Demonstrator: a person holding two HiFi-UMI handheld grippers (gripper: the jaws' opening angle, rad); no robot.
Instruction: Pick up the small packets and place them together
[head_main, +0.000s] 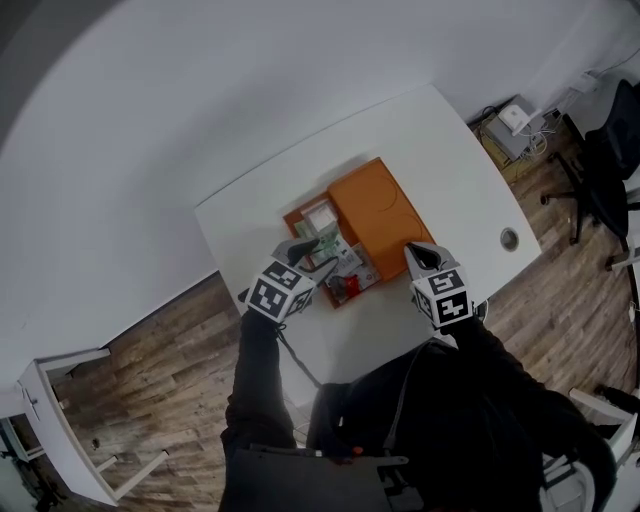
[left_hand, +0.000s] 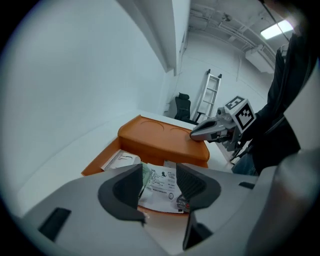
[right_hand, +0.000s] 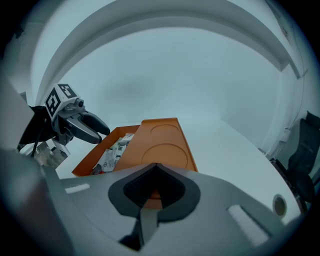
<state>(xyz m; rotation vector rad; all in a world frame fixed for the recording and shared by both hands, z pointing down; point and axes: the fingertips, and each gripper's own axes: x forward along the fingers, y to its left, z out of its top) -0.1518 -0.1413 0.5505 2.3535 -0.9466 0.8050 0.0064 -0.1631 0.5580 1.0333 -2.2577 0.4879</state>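
Surface: one white table (head_main: 440, 150) on a wood-plank floor (head_main: 170, 340), with a pale wall beyond.
Left gripper (head_main: 312, 250): one, held on a dark-sleeved arm from the near left and angled down and away. Its jaws stand apart above the near part of the tray, and the pads press on nothing.
Tray: one shallow orange tray (head_main: 293, 217) at the middle of the table, with its left part uncovered.
Small packets (head_main: 345, 255): all lie loose and overlapping in the uncovered part of the tray. At least four show: a white one at the far end, a green one, a white printed one and a red one at the near end. The exact count is unclear.
Lid: one orange lid (head_main: 375, 205) with two round recesses, lying over the right part of the tray.
Right gripper (head_main: 413, 250): one, angled down from the near right. Its jaws are together, with the tip at the lid's near corner. Whether it pinches the lid's edge cannot be told.
Table hole: one round grommet (head_main: 509, 238) near the right edge.
Chair: one black office chair (head_main: 605, 150) at far right.
Left gripper view only: a ladder (left_hand: 210, 95) against the far wall, and the print on the white packet seen between the open jaws.
Right gripper view only: the lid's two recesses seen lengthwise.
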